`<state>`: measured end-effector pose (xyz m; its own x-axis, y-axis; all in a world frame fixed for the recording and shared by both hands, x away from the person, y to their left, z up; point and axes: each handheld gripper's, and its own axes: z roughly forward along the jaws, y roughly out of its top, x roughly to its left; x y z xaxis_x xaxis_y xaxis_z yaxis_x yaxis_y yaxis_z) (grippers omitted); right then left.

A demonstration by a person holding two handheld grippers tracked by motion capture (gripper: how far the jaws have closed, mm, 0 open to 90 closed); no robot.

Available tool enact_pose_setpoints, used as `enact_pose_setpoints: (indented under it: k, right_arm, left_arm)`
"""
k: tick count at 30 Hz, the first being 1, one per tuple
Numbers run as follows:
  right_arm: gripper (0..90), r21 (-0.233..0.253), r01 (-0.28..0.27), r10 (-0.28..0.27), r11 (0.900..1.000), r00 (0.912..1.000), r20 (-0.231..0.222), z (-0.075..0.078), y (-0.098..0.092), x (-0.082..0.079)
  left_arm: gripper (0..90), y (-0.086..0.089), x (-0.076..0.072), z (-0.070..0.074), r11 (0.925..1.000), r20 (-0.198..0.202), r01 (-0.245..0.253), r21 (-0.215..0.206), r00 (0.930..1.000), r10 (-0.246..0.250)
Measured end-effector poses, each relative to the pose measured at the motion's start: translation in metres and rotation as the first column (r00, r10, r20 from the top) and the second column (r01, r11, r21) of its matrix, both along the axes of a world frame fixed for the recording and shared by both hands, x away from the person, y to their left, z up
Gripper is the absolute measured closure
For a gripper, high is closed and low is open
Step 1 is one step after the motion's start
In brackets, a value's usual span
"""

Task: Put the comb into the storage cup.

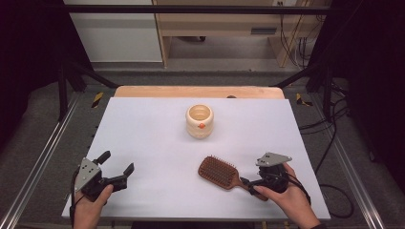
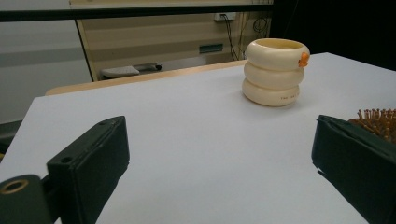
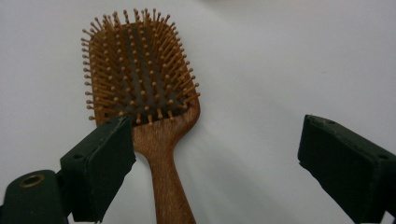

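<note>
A wooden paddle hairbrush (image 1: 218,172) lies bristles-up on the white table (image 1: 153,129), front right of centre, handle toward the person. My right gripper (image 1: 253,178) sits over the handle end. In the right gripper view that gripper (image 3: 215,158) is open wide, and the brush handle (image 3: 166,186) runs between its jaws, close to the left one. A cream cup (image 1: 199,121) made of stacked rings, with a small orange knob, stands upright near the table's middle back. My left gripper (image 1: 116,163) rests open at the front left with nothing between its jaws (image 2: 219,158). Ahead of it stands the cup (image 2: 275,72).
The brush bristles (image 2: 378,122) peek in behind the left gripper's right jaw. A wooden strip (image 1: 198,91) borders the table's far edge. Metal frame rails (image 1: 45,152) run along both sides, and cables (image 1: 334,143) lie on the floor to the right.
</note>
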<state>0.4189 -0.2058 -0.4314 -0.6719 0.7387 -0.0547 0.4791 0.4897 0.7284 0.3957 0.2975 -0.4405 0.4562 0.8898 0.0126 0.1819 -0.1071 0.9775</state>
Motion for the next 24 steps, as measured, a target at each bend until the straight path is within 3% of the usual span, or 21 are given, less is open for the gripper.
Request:
enact_pose_setpoints:
  k: [12,24]
  right_arm:
    - [11.7,-0.064,-0.065,0.060,0.996,0.9950,-0.080,-0.007,0.008,0.002]
    - [14.0,-0.123,-0.100,0.083,0.987,0.9865,-0.142,-0.013,0.017,0.005]
  left_arm:
    - [2.4,0.003,0.003,-0.003,0.9999,-0.004,-0.010,-0.001,0.9999,0.010]
    - [2.4,0.002,0.004,-0.004,1.0000,-0.011,-0.002,0.007,0.9999,0.002]
